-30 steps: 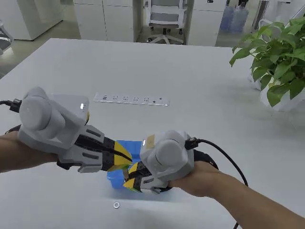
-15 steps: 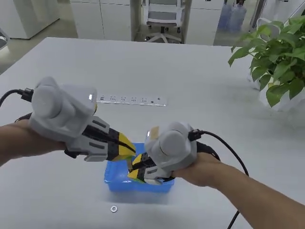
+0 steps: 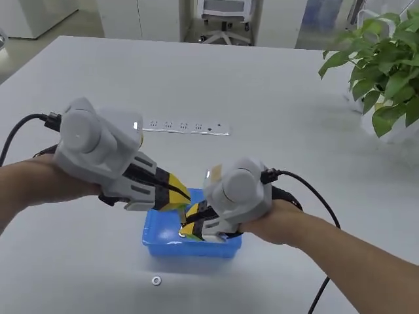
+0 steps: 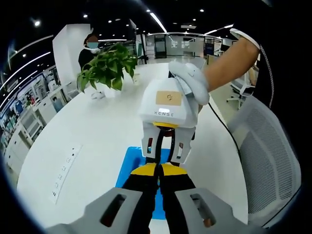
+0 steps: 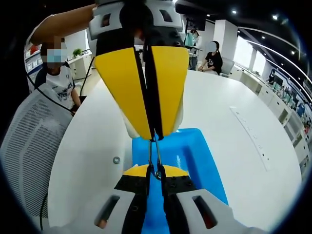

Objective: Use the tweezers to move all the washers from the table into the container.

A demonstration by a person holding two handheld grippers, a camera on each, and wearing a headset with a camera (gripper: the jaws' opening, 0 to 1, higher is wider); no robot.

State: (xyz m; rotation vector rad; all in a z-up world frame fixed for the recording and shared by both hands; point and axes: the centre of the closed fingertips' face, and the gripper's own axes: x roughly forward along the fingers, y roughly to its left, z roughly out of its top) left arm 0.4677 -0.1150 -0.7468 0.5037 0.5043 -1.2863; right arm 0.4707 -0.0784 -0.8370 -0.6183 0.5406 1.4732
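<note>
Tweezers [image 5: 154, 153] clamped at either end by left tongs [image 4: 158, 166] and right tongs [image 5: 155, 171], held over blue container [image 3: 157, 241], one washer [image 3: 156, 280] seen lying on counter [image 3: 275, 118] near container's front wall

White table [image 3: 275, 98]; potted plant [image 3: 386, 72]; office chair [image 3: 226, 13]
</note>
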